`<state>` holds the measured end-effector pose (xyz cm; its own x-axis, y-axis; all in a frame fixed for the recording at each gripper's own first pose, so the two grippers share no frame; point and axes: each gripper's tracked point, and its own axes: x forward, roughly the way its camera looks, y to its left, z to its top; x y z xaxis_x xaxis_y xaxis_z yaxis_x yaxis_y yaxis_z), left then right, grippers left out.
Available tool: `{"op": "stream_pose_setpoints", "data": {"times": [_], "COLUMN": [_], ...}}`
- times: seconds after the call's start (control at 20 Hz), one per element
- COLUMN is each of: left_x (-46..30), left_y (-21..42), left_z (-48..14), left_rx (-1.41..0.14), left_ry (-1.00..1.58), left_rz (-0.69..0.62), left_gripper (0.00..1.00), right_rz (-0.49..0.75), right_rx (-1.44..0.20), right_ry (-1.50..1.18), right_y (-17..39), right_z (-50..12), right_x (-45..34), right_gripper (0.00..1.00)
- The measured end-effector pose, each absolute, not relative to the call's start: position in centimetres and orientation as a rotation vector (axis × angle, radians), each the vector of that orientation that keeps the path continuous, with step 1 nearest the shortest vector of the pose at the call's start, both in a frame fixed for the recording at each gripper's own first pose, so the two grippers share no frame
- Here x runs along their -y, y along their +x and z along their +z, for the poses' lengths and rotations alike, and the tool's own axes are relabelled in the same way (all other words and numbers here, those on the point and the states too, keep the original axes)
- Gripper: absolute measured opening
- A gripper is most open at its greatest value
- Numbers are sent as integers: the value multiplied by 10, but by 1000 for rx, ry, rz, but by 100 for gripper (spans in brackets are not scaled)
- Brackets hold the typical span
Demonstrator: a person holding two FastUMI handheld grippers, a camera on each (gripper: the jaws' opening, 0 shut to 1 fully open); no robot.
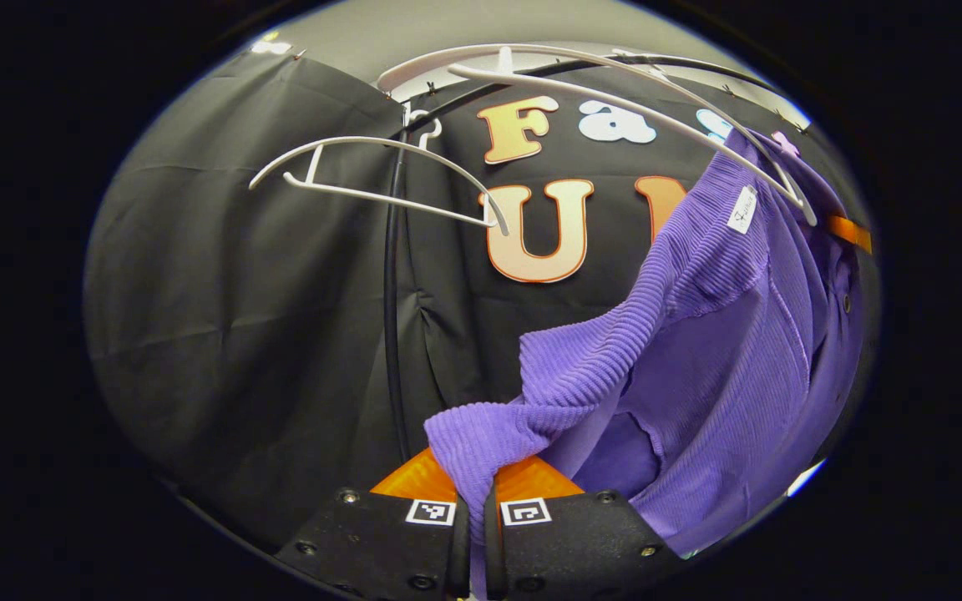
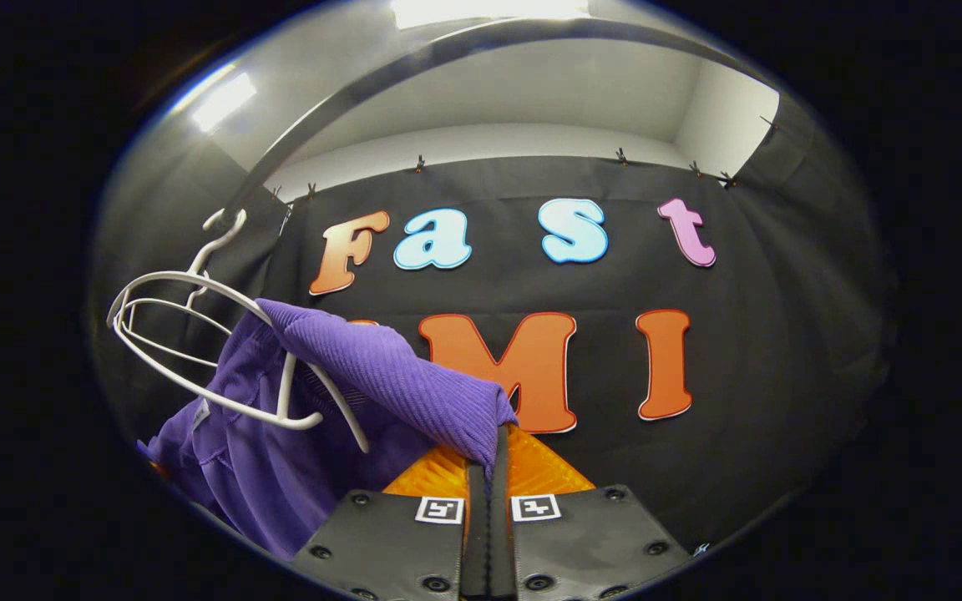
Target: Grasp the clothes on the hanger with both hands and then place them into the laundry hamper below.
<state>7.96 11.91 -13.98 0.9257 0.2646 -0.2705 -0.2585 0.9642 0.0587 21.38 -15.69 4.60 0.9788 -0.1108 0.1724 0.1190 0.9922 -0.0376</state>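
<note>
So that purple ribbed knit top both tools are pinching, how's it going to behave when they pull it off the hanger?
The purple ribbed knit top probably stays floppy: it sags between the left tool and the white plastic hanger. It likely stretches before releasing, being draped over the hanger arm. The hanger looks light, so it may swing or lift with it.

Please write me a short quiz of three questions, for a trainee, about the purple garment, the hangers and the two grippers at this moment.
1. True or false: the left gripper is shut on a fold of the purple ribbed garment.
2. Multiple choice: the white hanger at upper left in the left gripper view is A) loaded with a black coat, B) bare, C) lying on the floor.
3. Fill in: in the right gripper view, the right gripper pinches the garment's ____ fabric between its fingers.

Key: 1 true; 2 B; 3 purple.
</note>
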Motion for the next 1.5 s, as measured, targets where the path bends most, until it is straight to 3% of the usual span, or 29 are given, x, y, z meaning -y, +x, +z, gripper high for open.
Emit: {"op": "stream_pose_setpoints", "data": {"times": [0.3, 0.6, 0.85, 1.15, 1.5], "left_x": [-104, -104, -94, -35, 66], "left_y": [76, 63, 59, 68, 57], "left_z": [-159, -181, -170, -156, -211], "left_rx": [-352, -374, -357, -347, -516], "left_ry": [22, -3, -8, -39, -183], "left_rz": [244, 234, 214, 82, -115], "left_gripper": [7, 7, 7, 7, 7], "right_rz": [-259, -320, -329, -175, 42], "right_rx": [22, -90, -96, -124, -371], "right_ry": [-70, 64, 71, 77, 120], "right_y": [247, 207, 165, 141, 119], "right_z": [-1, -59, -61, -72, -189], "right_x": [193, 242, 256, 194, 83], "right_gripper": [7, 7, 7, 7, 7]}}
